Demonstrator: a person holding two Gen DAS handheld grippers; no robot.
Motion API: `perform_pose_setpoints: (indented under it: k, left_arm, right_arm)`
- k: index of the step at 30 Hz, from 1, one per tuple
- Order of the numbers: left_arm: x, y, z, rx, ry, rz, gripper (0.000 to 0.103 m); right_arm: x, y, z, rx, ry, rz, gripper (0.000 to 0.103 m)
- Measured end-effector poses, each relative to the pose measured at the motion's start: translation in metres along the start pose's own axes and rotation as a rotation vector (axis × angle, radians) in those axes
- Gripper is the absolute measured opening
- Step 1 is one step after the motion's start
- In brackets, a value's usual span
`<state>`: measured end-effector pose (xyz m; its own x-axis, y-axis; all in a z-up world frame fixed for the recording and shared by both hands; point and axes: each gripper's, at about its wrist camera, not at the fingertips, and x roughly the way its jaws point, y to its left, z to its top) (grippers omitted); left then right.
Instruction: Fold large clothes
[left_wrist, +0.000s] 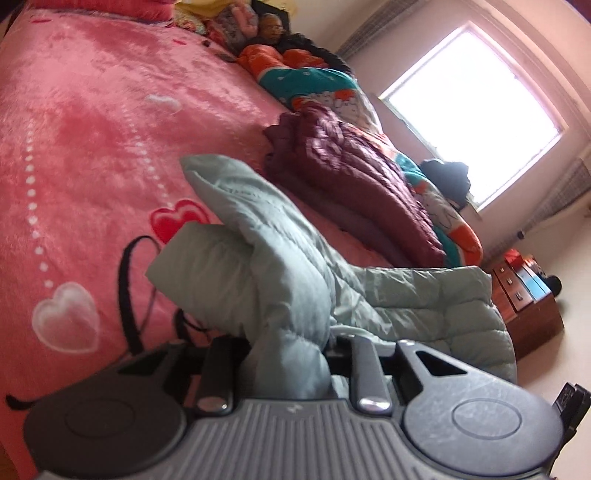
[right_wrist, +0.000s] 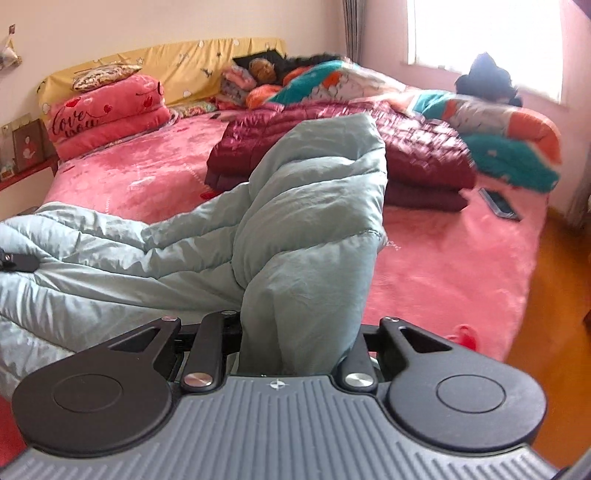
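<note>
Both the left gripper (left_wrist: 290, 354) and right gripper (right_wrist: 299, 332) are clamped on bunched edges of the pale green coat (right_wrist: 317, 206), which hangs lifted over the pink bed (right_wrist: 461, 266). To fold it cleanly, keep the two grips level and the cloth between them taut, then lay it down flat beside the maroon jacket (right_wrist: 406, 155).

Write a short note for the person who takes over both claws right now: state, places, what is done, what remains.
Left claw: shut on a bunch of the green coat.
Right claw: shut on another bunch of the same coat.
Places: the coat hangs between both claws, above the pink bed, partly lifted. A maroon coat lies folded behind it; a phone lies near the bed's edge.
Done: both grips taken.
Left: the green coat is not folded yet; lay it over itself and flatten it, probably on the free pink area.
</note>
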<state>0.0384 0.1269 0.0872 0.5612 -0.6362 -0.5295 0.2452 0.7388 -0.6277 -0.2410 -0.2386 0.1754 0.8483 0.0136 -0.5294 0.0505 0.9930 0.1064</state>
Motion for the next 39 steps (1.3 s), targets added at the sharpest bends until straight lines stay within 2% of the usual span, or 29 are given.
perform_pose_setpoints:
  k: [6,10,16,20,25,29,34,36,39]
  left_arm:
    - [-0.009,-0.047,0.015,0.063,-0.006,-0.064,0.02]
    - [-0.009,-0.082,0.038,0.11,-0.02,-0.118,0.021]
    - [0.015,-0.134,0.083,0.191,-0.039,-0.171,0.021]
    - [0.045,-0.168,0.132,0.247,-0.071,-0.207,0.021]
    - [0.105,-0.199,0.203,0.299,-0.153,-0.249,0.023]
    - [0.166,-0.207,0.243,0.32,-0.205,-0.219,0.024]
    - [0.238,-0.198,0.283,0.296,-0.189,-0.13,0.024]
    - [0.261,-0.189,0.297,0.272,-0.178,-0.108,0.024]
    - [0.293,-0.183,0.308,0.287,-0.166,-0.077,0.024]
  right_arm:
    - [-0.035,-0.018,0.007,-0.024,-0.076,-0.068,0.022]
    - [-0.057,-0.036,0.022,-0.02,-0.143,-0.102,0.022]
    - [-0.069,-0.072,0.071,-0.015,-0.263,-0.169,0.022]
    - [-0.055,-0.1,0.116,-0.011,-0.343,-0.212,0.022]
    - [0.002,-0.141,0.187,-0.007,-0.427,-0.26,0.022]
    - [0.073,-0.179,0.241,0.033,-0.443,-0.29,0.023]
    - [0.17,-0.209,0.289,0.069,-0.394,-0.316,0.023]
    - [0.199,-0.218,0.298,0.077,-0.365,-0.311,0.022]
    - [0.239,-0.234,0.31,0.105,-0.334,-0.308,0.023]
